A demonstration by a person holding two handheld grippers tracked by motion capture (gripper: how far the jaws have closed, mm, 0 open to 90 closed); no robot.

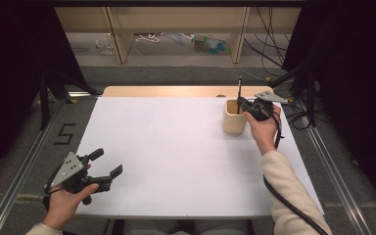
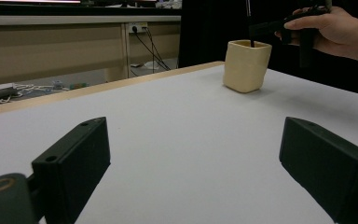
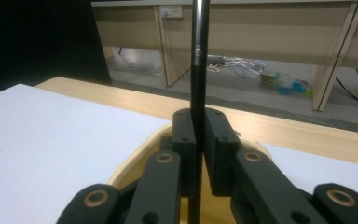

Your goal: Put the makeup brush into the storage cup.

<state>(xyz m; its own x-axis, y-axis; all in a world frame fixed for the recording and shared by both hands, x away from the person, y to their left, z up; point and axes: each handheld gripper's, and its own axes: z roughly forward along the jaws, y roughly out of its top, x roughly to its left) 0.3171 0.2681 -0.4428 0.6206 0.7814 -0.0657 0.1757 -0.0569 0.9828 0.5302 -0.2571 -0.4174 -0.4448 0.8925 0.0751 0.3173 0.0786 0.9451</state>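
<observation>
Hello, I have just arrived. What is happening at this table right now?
A person works at a white table with a gripper in each hand. The right gripper is shut on a thin black stick, perhaps a pen or a brush, held upright with its lower end inside the cream-coloured cup near the far right of the table. The left gripper is open, holds nothing, and sits at the near left corner.
</observation>
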